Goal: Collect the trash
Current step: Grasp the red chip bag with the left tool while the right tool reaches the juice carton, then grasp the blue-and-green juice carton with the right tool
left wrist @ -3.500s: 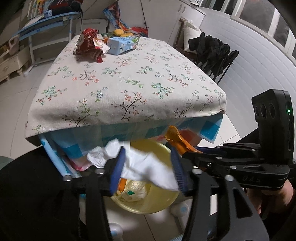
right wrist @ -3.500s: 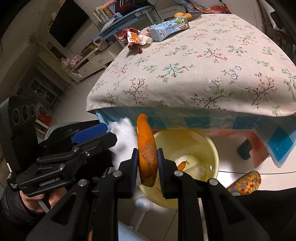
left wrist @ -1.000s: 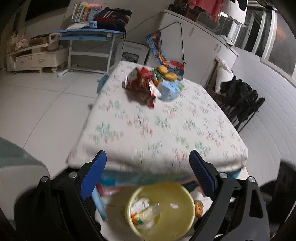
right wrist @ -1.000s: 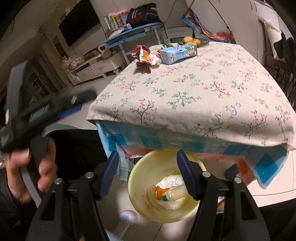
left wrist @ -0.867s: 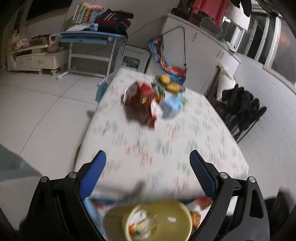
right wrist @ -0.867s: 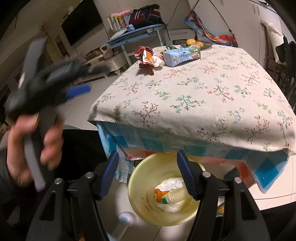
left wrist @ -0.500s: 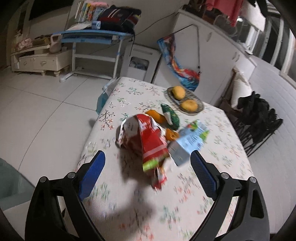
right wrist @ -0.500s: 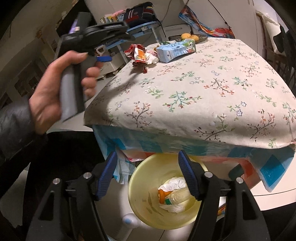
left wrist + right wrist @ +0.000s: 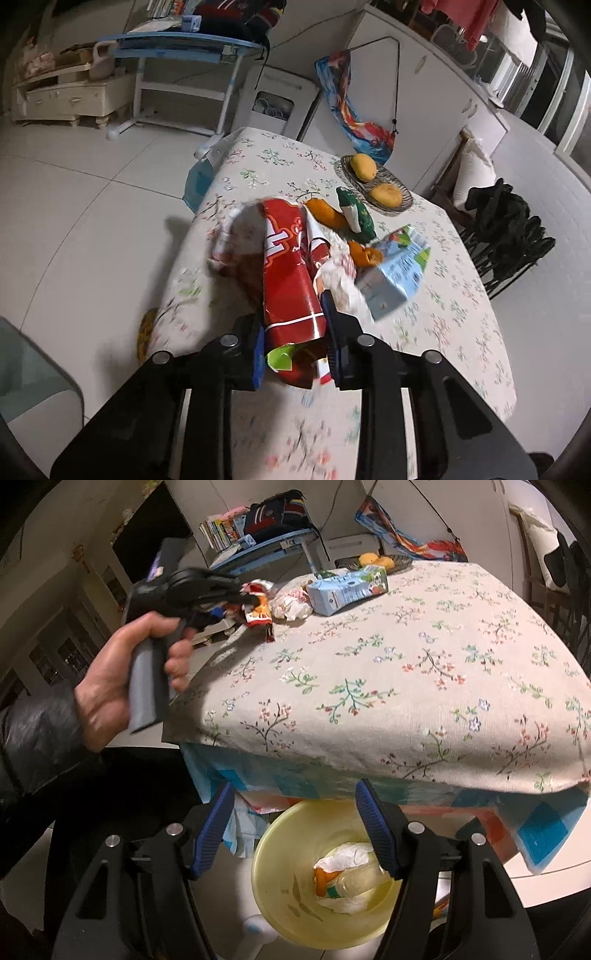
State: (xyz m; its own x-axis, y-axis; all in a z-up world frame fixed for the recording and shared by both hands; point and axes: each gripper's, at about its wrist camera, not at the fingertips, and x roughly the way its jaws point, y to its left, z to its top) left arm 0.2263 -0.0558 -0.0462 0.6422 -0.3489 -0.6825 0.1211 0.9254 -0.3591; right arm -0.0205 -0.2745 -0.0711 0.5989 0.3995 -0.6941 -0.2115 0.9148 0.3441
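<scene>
My left gripper (image 9: 293,325) is closing its jaws on a crumpled red snack wrapper (image 9: 288,273) at the far left of the flowered table (image 9: 424,369); the blue pads touch both sides of it. Beside the wrapper lie a crumpled tissue (image 9: 340,273), a blue drink carton (image 9: 395,273), orange peels (image 9: 327,214) and a green wrapper (image 9: 356,214). My right gripper (image 9: 295,823) hangs open and empty over the yellow bin (image 9: 273,886) below the table's near edge. The bin holds a tissue, a bottle and a peel. The right wrist view shows a hand (image 9: 110,679) holding the left gripper (image 9: 251,600).
A woven tray with two mangoes (image 9: 376,181) stands at the table's far side. A blue desk (image 9: 177,44) and a white cabinet (image 9: 62,99) stand beyond on the tiled floor. A dark rack (image 9: 506,229) stands right of the table.
My left gripper travelled from above the bin to the far trash pile and its jaws narrowed onto the red wrapper. The right gripper stayed open over the bin.
</scene>
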